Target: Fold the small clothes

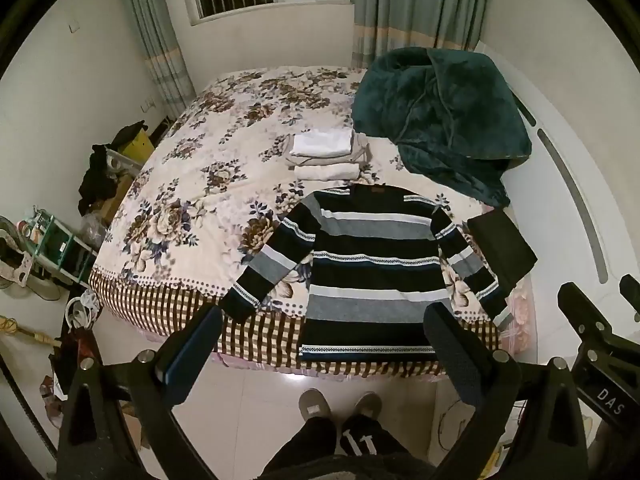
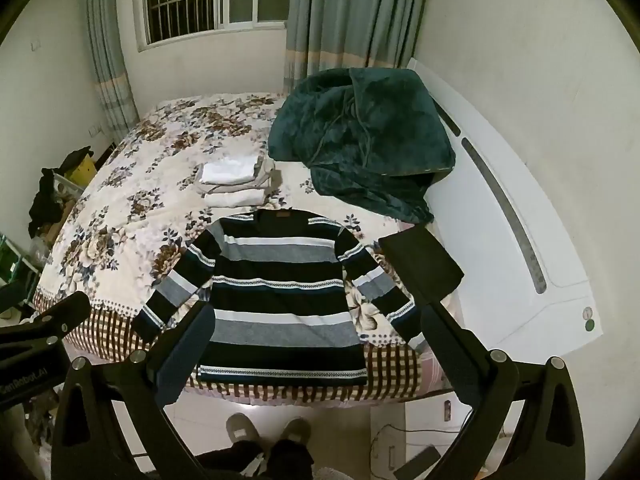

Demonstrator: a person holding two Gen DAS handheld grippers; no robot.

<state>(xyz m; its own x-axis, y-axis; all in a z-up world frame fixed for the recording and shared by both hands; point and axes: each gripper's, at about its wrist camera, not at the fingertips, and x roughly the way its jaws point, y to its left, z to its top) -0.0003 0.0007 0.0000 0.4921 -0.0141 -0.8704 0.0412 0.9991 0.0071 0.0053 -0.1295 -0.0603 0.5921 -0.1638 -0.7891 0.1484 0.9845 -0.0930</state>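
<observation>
Striped sweater spread flat at the near edge of the bed

Sweater first: a long-sleeved knit sweater in black, grey and white stripes [image 1: 368, 276] lies flat and face up on the near part of the bed, its hem at the near edge and its collar toward the far side. Both sleeves slant outward and toward the near edge, apart from the body.

The left gripper [image 1: 324, 356] hangs above the near edge with its jaws spread wide and nothing between them. The right gripper [image 2: 316, 356] hangs likewise, jaws wide and empty. Neither touches the cloth.

Under the sweater is a cream bedspread printed with brown and blue flowers and a checked border [image 1: 192, 200]. Just beyond the collar sits a small stack of folded white and beige clothes [image 1: 326, 156]. To the right of the stack, a dark green plush blanket [image 1: 440, 120] is heaped against the white headboard [image 2: 520, 240]. A flat black rectangular object [image 1: 502, 246] lies near the right sleeve. Below, on the pale tiled floor, the person's two grey slippers [image 1: 340, 404] show.
</observation>
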